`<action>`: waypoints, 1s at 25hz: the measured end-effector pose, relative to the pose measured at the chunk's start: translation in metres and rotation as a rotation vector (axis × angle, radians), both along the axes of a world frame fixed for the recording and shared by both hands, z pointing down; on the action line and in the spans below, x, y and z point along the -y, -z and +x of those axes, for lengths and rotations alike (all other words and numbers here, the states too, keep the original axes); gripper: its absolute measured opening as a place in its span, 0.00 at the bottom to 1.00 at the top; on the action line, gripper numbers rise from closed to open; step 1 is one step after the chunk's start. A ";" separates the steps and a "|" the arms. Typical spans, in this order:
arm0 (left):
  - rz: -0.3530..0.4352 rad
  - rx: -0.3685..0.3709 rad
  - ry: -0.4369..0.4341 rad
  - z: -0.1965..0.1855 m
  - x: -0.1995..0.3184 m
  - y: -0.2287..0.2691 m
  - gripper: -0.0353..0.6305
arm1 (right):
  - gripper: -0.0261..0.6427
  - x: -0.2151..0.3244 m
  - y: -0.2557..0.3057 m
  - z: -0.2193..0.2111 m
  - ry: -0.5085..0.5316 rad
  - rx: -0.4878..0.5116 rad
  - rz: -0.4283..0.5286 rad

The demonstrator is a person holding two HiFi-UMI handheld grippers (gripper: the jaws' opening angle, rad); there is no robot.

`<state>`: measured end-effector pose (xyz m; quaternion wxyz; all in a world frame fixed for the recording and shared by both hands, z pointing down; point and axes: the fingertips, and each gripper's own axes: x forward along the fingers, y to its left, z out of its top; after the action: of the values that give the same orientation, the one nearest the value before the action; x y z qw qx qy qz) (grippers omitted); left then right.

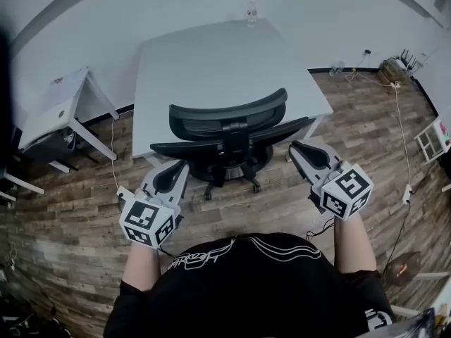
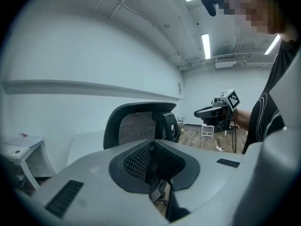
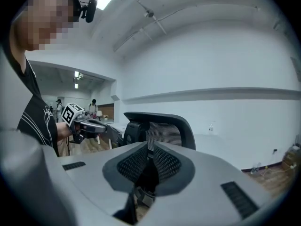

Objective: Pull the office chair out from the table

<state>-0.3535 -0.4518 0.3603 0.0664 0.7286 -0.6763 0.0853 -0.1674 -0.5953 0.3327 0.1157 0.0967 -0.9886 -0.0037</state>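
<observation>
While the office chair (image 1: 229,129) stands pushed in at the near edge of the white tabletop (image 1: 211,55), its mesh backrest toward the person, both grippers hover short of it. The left gripper (image 1: 180,167) sits off the backrest's left end, the right gripper (image 1: 296,147) off its right end (neither touches the chair). Each has its jaws closed together with nothing between them. A small bottle (image 1: 251,13) stands at the tabletop's far edge.

Black mesh-backed office chair (image 1: 229,122); pale grey rectangular tabletop (image 1: 218,62); brown wood-plank floor (image 1: 70,238), streaked grain; grey left gripper (image 1: 181,165), grey right gripper (image 1: 296,146), both black-and-white square markers.
</observation>
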 end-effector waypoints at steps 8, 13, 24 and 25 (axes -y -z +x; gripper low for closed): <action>-0.103 0.209 -0.013 -0.016 0.002 -0.016 0.21 | 0.28 0.043 -0.011 -0.012 0.103 -0.160 0.116; -0.207 0.330 -0.064 -0.039 0.009 -0.024 0.35 | 0.32 0.064 -0.029 -0.017 0.193 -0.305 0.277; -0.499 0.633 -0.169 -0.087 0.030 -0.085 0.42 | 0.35 0.116 -0.089 -0.012 0.338 -0.701 0.645; -0.516 0.651 -0.194 -0.087 0.033 -0.089 0.42 | 0.35 0.118 -0.095 -0.013 0.352 -0.726 0.660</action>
<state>-0.4408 -0.4845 0.4490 0.0214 0.6833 -0.5469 0.4833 -0.1801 -0.7135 0.4274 0.4122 -0.0469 -0.8322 -0.3680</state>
